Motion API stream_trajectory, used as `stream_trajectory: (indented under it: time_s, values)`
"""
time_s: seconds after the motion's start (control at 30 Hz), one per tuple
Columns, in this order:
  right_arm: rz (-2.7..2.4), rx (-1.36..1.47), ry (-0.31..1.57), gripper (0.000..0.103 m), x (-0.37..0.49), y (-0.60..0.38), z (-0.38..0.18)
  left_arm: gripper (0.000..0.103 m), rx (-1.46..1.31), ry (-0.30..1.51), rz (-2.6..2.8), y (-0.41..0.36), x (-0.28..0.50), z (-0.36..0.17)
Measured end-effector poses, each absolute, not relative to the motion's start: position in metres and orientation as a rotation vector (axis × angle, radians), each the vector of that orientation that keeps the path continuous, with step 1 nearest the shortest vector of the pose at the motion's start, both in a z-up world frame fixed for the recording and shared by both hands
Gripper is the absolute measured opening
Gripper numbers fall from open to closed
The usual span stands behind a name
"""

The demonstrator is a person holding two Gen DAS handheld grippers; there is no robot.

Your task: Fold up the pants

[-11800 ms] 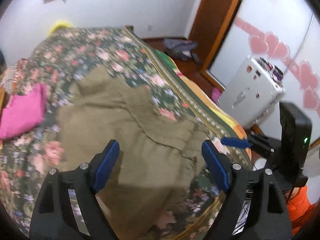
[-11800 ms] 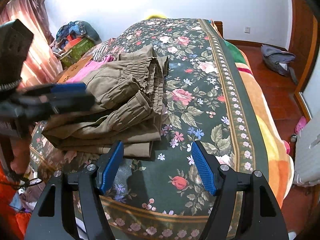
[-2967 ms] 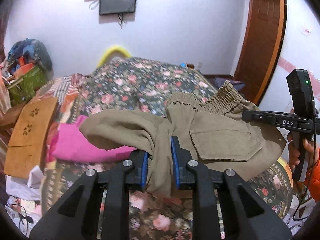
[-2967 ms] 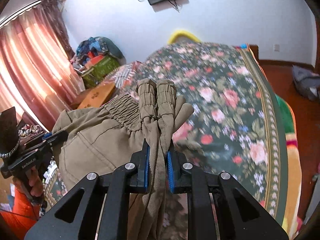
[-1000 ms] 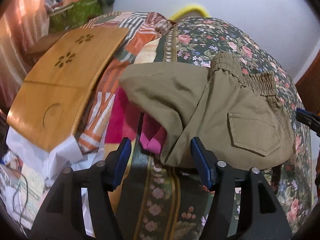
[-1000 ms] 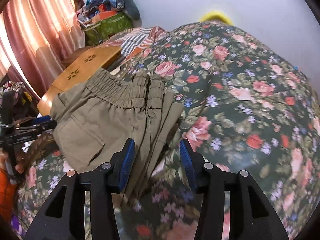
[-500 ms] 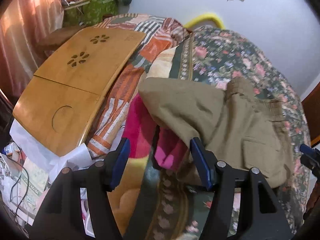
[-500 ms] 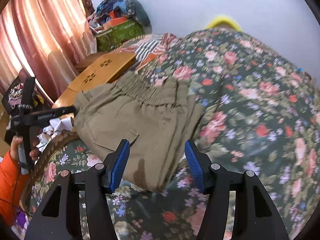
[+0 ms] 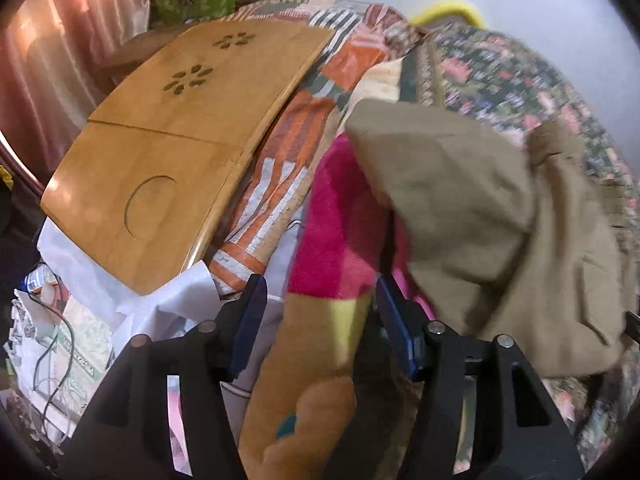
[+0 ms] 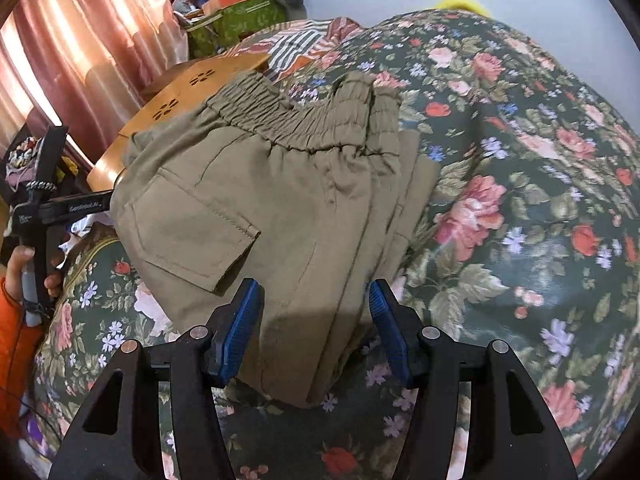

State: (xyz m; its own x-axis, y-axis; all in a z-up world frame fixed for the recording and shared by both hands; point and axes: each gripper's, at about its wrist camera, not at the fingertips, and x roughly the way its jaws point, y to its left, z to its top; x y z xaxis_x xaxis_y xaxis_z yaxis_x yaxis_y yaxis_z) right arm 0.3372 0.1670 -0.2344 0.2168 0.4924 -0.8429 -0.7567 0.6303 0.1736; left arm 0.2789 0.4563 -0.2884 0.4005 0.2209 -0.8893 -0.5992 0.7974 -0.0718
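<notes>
The olive pants (image 10: 280, 200) lie folded in a stack on the floral bedspread (image 10: 540, 200), elastic waistband at the far end, back pocket up. My right gripper (image 10: 314, 316) is open and empty, its jaws just above the stack's near edge. My left gripper (image 9: 320, 316) is open and empty at the bed's left edge, beside the pants (image 9: 480, 208), which partly cover a pink cloth (image 9: 340, 232). The left gripper also shows in the right wrist view (image 10: 80, 204), touching the stack's left side.
A wooden lap table (image 9: 180, 132) stands left of the bed, with a striped blanket (image 9: 288, 168) beside it. White paper and cables (image 9: 60, 340) lie below. Pink curtains (image 10: 80, 40) and a green box (image 10: 236, 20) are at the far left.
Both grippers have let go of the pants and opened. The left gripper has drawn back to the left past the bed edge; the right gripper has pulled back slightly from the stack.
</notes>
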Motion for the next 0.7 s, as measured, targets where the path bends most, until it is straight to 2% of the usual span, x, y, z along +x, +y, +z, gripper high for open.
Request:
stream_trajectory:
  time_s: [0.23,0.47,0.7]
  values:
    - [0.893,-0.248,0.917,0.053,0.312,0.143,-0.181,0.057,-0.362,0.874,0.472,0.408,0.245,-0.209]
    - [0.911,-0.175,0.708,0.053,0.261,0.11,-0.096,0.057,-0.272,0.653,0.39,0.334,0.199,-0.105]
    - [0.939,-0.12,0.489,0.053,0.191,0.07,-0.022,0.058,-0.197,0.452,0.327,0.262,0.134,-0.024]
